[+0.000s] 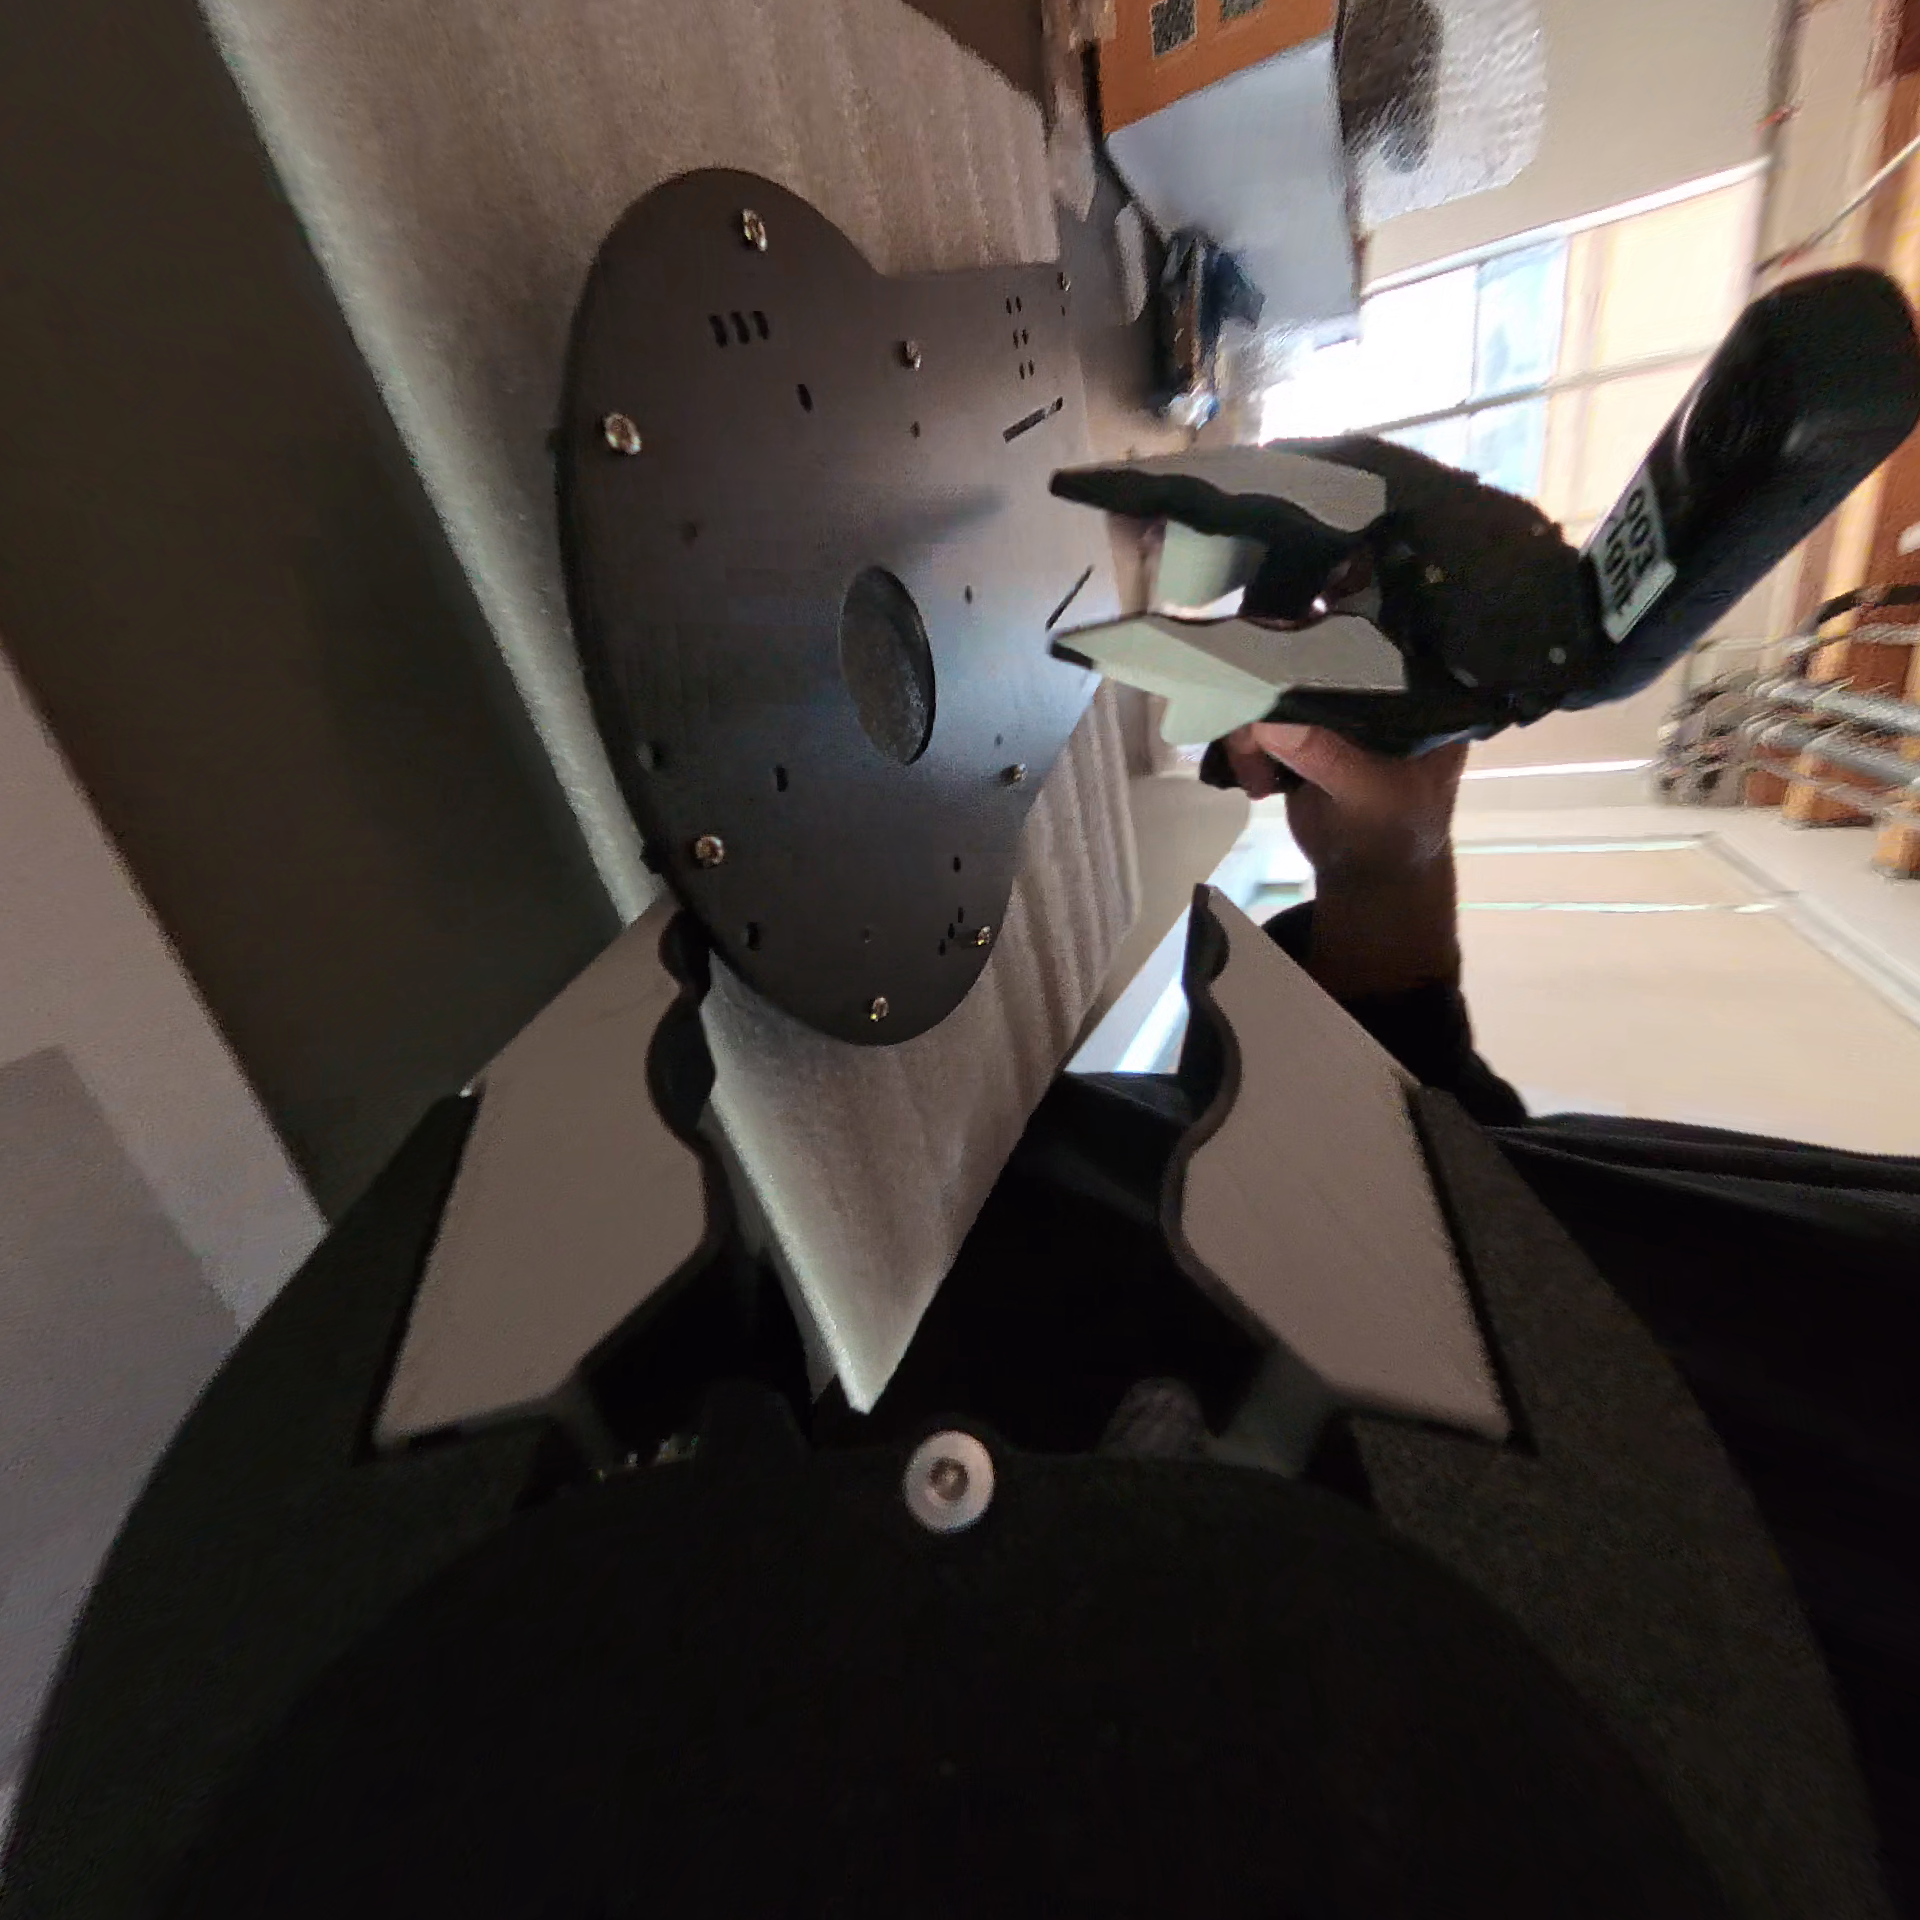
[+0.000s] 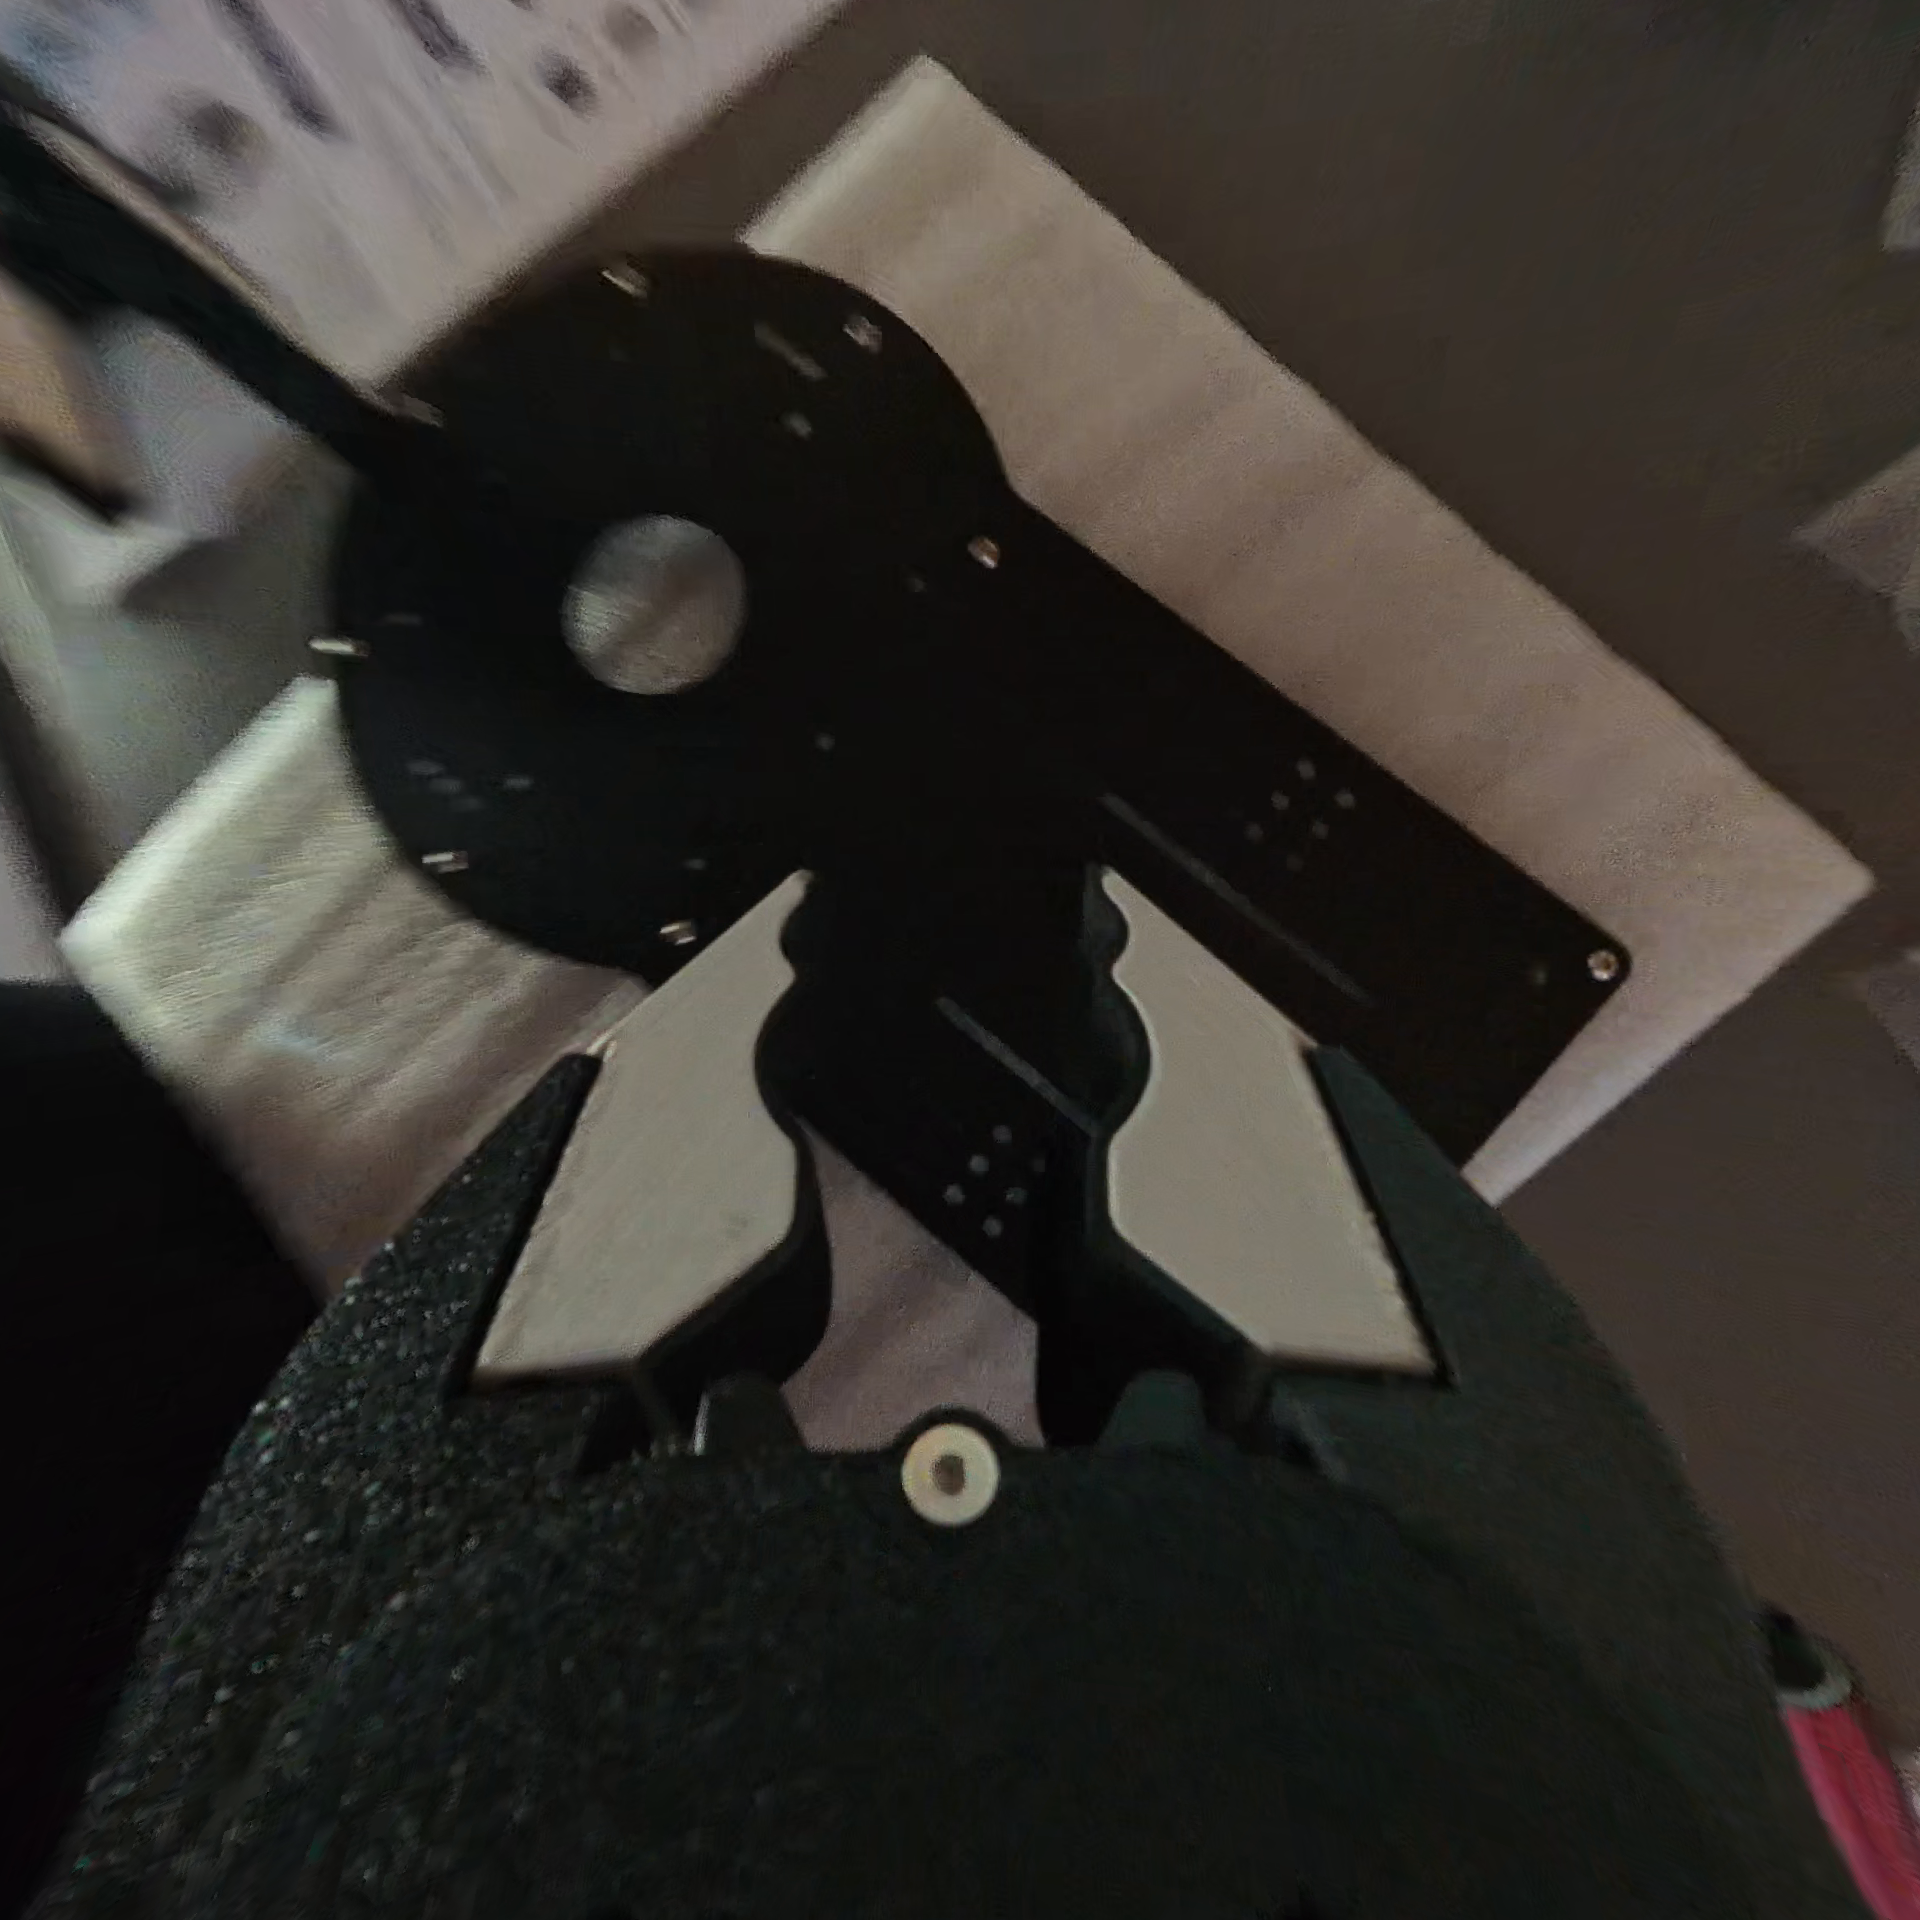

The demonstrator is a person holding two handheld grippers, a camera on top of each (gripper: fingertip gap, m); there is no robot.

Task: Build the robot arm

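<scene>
A flat black plate (image 1: 790,582) with a round end, a rectangular end, a round hole and several small screws lies on a white foam sheet (image 1: 883,1174). My left gripper (image 1: 940,904) is open and empty. Its fingertips straddle the rim of the plate's round end, and the foam's corner runs between the fingers. My right gripper (image 2: 953,878) is open and empty, close over the plate (image 2: 935,707) where the round end meets the rectangular end. It also shows in the left wrist view (image 1: 1055,566), held by a hand (image 1: 1361,831) at the plate's side edge.
The foam (image 2: 1299,540) lies on a dark grey tabletop (image 2: 1558,260). A cardboard box (image 1: 1195,52) and small blurred items stand past the plate's far end. A pink object (image 2: 1849,1787) is at the lower right. A dark sleeve (image 1: 1662,1247) is beside my left gripper.
</scene>
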